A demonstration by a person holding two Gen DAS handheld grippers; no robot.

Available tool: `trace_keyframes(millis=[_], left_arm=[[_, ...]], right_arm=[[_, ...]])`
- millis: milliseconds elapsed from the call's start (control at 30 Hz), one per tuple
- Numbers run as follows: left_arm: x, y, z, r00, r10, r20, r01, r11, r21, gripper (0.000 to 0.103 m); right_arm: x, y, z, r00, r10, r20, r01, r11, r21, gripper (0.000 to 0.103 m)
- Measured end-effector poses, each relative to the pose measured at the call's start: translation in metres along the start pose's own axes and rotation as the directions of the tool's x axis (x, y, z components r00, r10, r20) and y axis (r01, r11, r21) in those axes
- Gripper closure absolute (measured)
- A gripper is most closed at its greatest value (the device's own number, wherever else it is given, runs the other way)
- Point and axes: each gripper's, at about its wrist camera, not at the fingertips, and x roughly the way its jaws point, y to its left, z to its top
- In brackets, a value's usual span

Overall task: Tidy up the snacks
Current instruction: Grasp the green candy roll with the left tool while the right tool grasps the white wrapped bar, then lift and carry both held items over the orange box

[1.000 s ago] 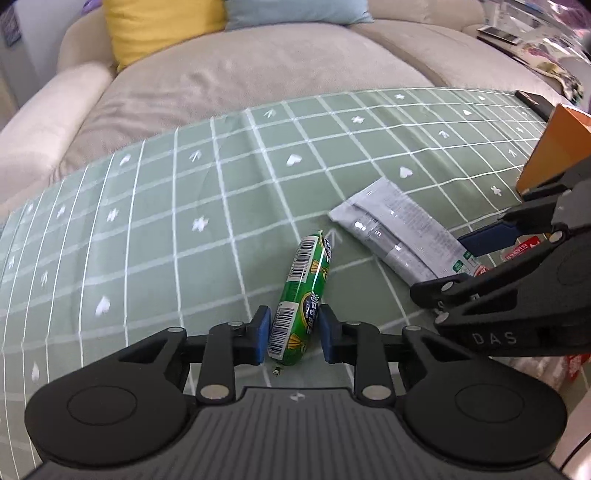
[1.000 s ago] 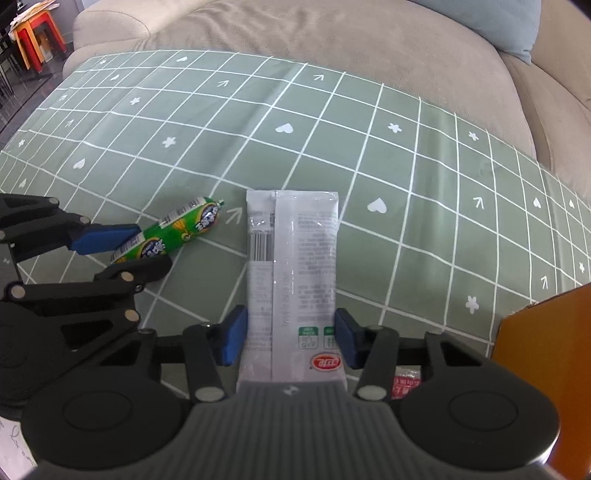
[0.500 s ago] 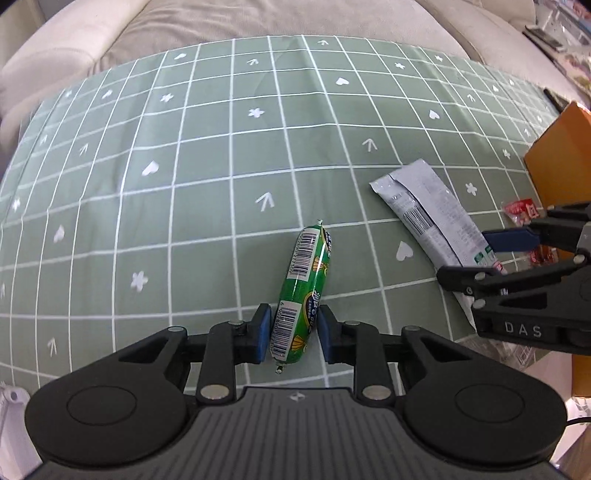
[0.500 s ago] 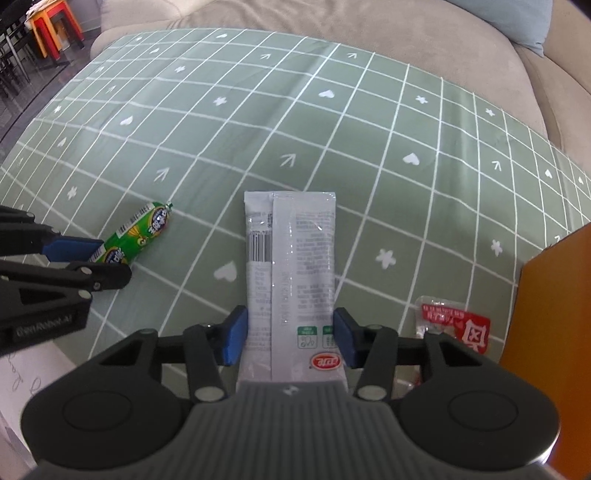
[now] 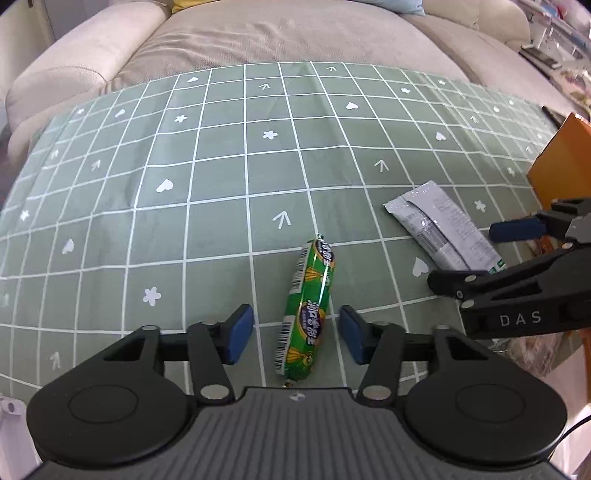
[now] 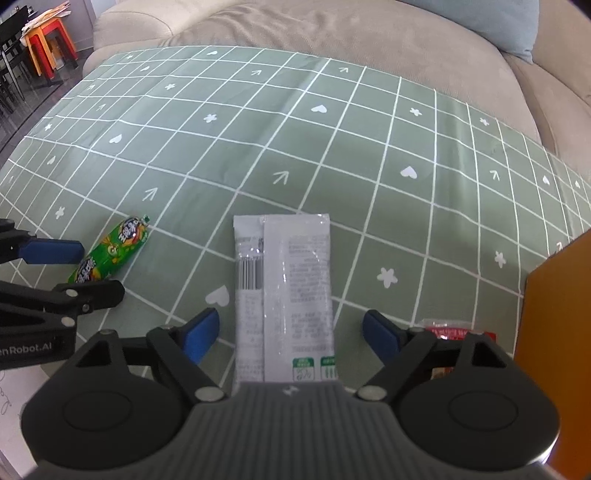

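Note:
A green sausage stick (image 5: 308, 310) lies on the green checked tablecloth (image 5: 221, 184) between the pads of my open left gripper (image 5: 295, 334), untouched by either pad. It also shows in the right wrist view (image 6: 110, 254). A grey-white snack packet (image 6: 284, 295) lies flat between the pads of my open right gripper (image 6: 291, 334), with gaps on both sides. The packet also shows in the left wrist view (image 5: 443, 230). The right gripper appears at the right of the left wrist view (image 5: 517, 254).
An orange box (image 6: 554, 325) stands at the right, also in the left wrist view (image 5: 561, 166). A small red snack packet (image 6: 447, 330) lies beside it behind my right finger. A beige sofa (image 5: 258, 33) lies behind the table. The table's near edge is close below both grippers.
Both grippers have opened: the left let go of the sausage stick and the right let go of the grey packet. Both snacks now lie on the cloth.

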Motion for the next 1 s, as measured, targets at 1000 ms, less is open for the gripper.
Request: trace_keyframes(millis=[1000], left_arm=[[-0.067, -0.022, 0.002, 0.999, 0.011, -0.049, -0.015, 0.997, -0.082, 0.079]], right_arm=[[-0.093, 0.004, 0.008, 0.999, 0.035, -0.02, -0.036, 0.998, -0.056, 0.058]])
